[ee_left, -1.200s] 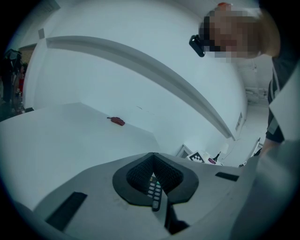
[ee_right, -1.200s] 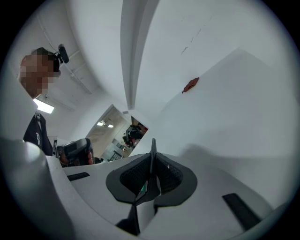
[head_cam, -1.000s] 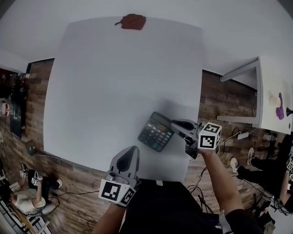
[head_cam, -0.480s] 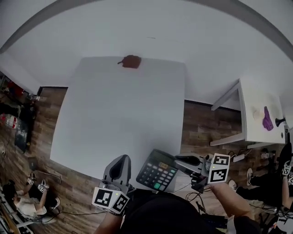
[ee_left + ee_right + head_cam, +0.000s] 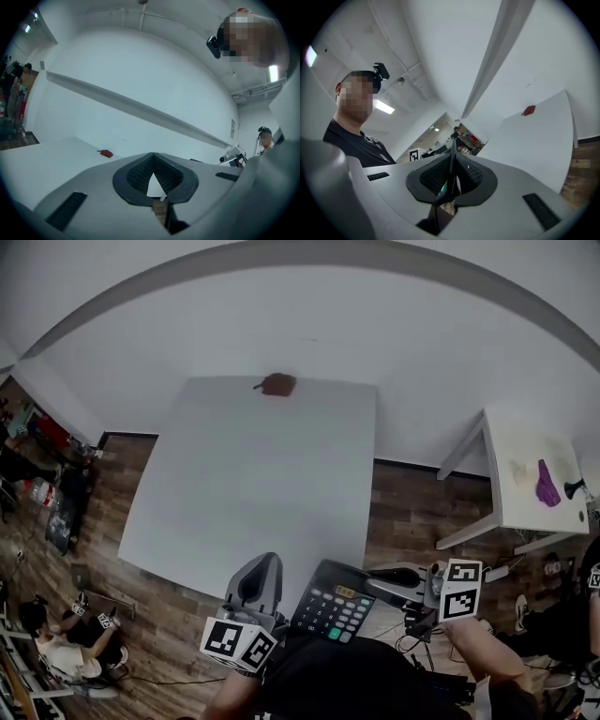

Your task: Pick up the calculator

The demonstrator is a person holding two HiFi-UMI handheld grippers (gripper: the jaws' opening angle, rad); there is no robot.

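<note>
The dark calculator point(image 5: 335, 606), with grey keys and a few green ones, hangs in the air off the white table's point(image 5: 253, 484) near edge, close to my body. My right gripper point(image 5: 375, 579) is shut on its right edge. In the right gripper view the calculator point(image 5: 451, 180) shows edge-on as a thin dark blade pinched between the pads of that gripper point(image 5: 453, 157). My left gripper point(image 5: 267, 563) is held to the left of the calculator, apart from it, shut and holding nothing. Its tips point(image 5: 152, 155) meet in the left gripper view.
A small red thing point(image 5: 277, 383) lies at the table's far edge. A second white table point(image 5: 525, 512) at the right carries a purple thing point(image 5: 547, 482). Wooden floor with cables surrounds the table. A person point(image 5: 58, 652) sits on the floor at the lower left.
Both grippers have come up and back toward my body. The calculator has left the tabletop with the right gripper and now hangs off the near edge. The table looks farther away.
</note>
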